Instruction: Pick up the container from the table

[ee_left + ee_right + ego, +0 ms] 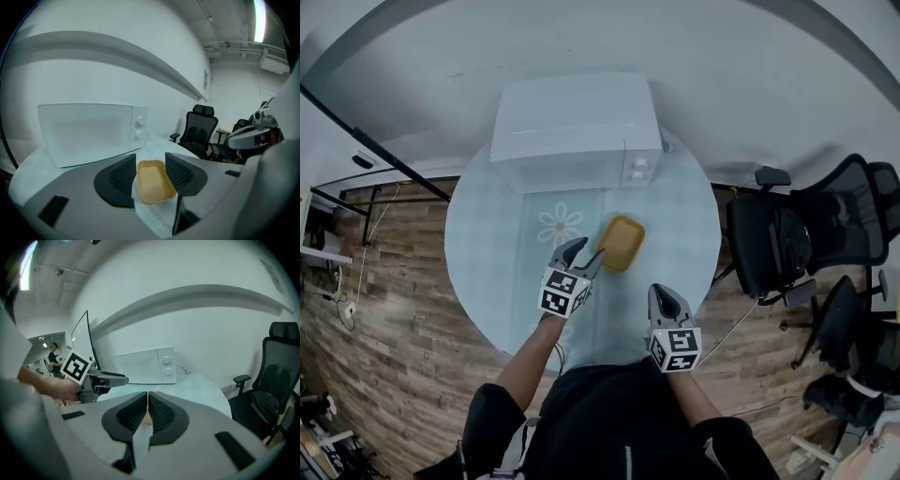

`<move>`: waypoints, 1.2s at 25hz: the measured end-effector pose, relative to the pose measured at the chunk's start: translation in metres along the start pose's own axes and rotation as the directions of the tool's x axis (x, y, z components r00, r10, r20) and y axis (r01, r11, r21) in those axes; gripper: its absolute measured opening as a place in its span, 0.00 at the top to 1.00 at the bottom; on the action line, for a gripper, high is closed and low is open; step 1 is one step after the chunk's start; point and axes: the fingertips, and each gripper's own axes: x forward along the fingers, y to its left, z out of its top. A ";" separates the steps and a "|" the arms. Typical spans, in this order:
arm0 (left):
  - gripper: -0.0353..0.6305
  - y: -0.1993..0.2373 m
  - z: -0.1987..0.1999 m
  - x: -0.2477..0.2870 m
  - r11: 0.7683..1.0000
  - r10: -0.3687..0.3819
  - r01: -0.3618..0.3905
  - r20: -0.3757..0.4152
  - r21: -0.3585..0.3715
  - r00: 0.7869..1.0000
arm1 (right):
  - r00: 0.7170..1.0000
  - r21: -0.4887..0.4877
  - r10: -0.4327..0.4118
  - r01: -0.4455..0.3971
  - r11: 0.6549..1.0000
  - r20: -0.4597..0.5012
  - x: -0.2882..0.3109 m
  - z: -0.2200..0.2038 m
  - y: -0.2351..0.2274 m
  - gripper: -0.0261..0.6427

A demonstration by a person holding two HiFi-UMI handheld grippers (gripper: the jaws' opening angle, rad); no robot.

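Note:
A shallow yellow container [622,242] lies on a pale placemat on the round table [487,262], in front of the microwave. My left gripper [589,248] is at its near-left end with the jaws wide. In the left gripper view the container [151,183] lies in the gap of the left gripper [150,157], and the pads do not visibly press on it. My right gripper [664,300] hangs nearer the table's front edge, apart from the container, shut with nothing in it. In the right gripper view [147,394] only a sliver of the container [146,418] shows behind the closed jaws.
A white microwave [577,127] stands at the back of the table, door closed. Black office chairs [778,248] stand on the wood floor to the right. The placemat carries a flower print [560,225] left of the container.

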 end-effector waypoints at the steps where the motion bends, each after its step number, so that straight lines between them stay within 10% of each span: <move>1: 0.67 0.001 -0.002 0.003 1.000 -0.002 0.002 -0.010 0.008 1.000 | 1.000 0.005 -0.003 0.003 1.000 -0.003 -0.002 -0.002 0.000 0.92; 30: 0.67 0.039 -0.100 0.114 0.998 -0.043 0.030 -0.286 -0.048 0.957 | 0.993 0.082 -0.096 0.102 0.991 -0.068 -0.005 -0.029 -0.019 0.92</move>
